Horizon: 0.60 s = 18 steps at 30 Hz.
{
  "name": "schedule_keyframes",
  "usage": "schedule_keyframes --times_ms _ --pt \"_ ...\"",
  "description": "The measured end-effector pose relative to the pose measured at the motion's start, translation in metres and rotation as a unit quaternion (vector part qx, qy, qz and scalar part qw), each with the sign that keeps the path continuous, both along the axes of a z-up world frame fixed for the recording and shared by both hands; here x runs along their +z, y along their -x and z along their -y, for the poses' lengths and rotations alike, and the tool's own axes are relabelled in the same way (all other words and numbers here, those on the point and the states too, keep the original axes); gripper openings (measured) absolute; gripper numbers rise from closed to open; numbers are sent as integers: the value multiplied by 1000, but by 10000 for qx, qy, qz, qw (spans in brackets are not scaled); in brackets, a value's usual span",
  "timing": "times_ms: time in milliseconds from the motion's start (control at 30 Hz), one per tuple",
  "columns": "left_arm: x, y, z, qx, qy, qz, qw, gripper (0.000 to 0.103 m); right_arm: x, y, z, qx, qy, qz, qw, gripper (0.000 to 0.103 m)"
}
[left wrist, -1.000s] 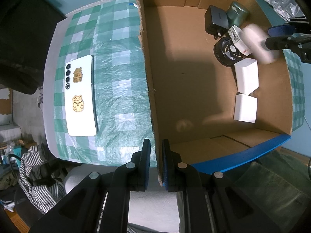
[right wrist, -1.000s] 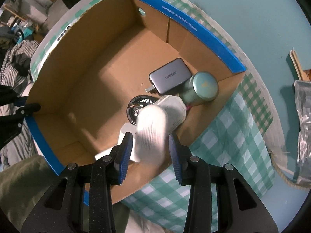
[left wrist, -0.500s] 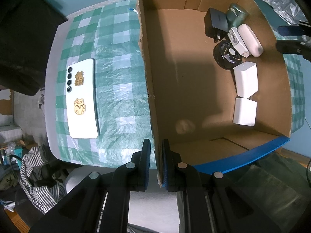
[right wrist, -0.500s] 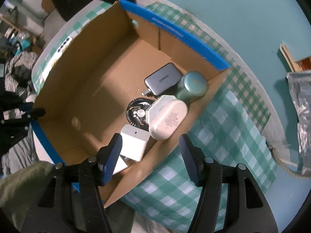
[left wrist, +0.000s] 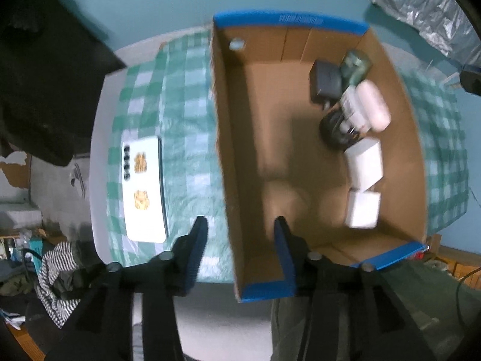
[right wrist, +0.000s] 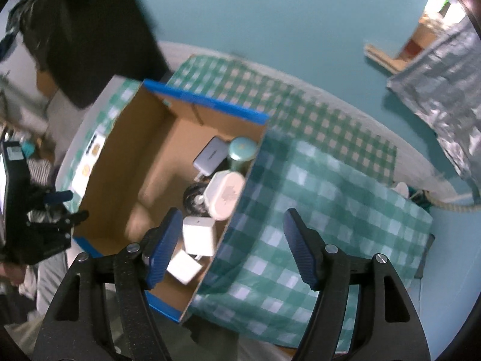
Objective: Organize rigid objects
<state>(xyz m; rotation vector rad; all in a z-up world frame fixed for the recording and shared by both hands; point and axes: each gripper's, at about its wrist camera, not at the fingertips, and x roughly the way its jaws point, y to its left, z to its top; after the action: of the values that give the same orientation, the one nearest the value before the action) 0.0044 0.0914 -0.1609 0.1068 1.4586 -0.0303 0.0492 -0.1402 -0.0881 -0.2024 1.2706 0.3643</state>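
A cardboard box with blue edges (left wrist: 228, 138) (right wrist: 120, 156) stands on the checked cloth. It holds a dark charger (left wrist: 326, 85), a green tin (left wrist: 356, 66), a white oval case (left wrist: 374, 105) (right wrist: 225, 194), a black round fan (left wrist: 335, 129) and two white cubes (left wrist: 365, 162) (left wrist: 362, 212). A white phone (left wrist: 144, 189) lies on the cloth left of the box. My left gripper (left wrist: 240, 234) is open, its jaws on either side of the box's near wall without touching it. My right gripper (right wrist: 233, 246) is open and empty, raised above the box's right wall.
The green checked cloth (right wrist: 315, 198) covers the table. A silver foil bag (right wrist: 442, 69) lies at the far right. Striped clothing (left wrist: 54, 270) lies below the table's left edge. The teal floor (left wrist: 150, 6) lies beyond the table.
My right gripper let go of the white oval case in the box, opened wide and drew back upward. My left gripper opened off the box wall and lifted away.
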Motion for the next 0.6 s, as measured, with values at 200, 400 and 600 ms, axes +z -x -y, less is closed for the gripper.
schedule_keyframes --times_ms 200,400,600 --pt "40 -13 19 33 178 563 9983 74 29 7 27 -489 27 479 9976 70" --pt "79 -19 35 12 307 1139 9930 84 53 15 54 -967 -129 1020 9900 70" --pt "107 -18 49 -74 267 1607 9866 89 71 26 73 -1253 -164 1451 9813 70"
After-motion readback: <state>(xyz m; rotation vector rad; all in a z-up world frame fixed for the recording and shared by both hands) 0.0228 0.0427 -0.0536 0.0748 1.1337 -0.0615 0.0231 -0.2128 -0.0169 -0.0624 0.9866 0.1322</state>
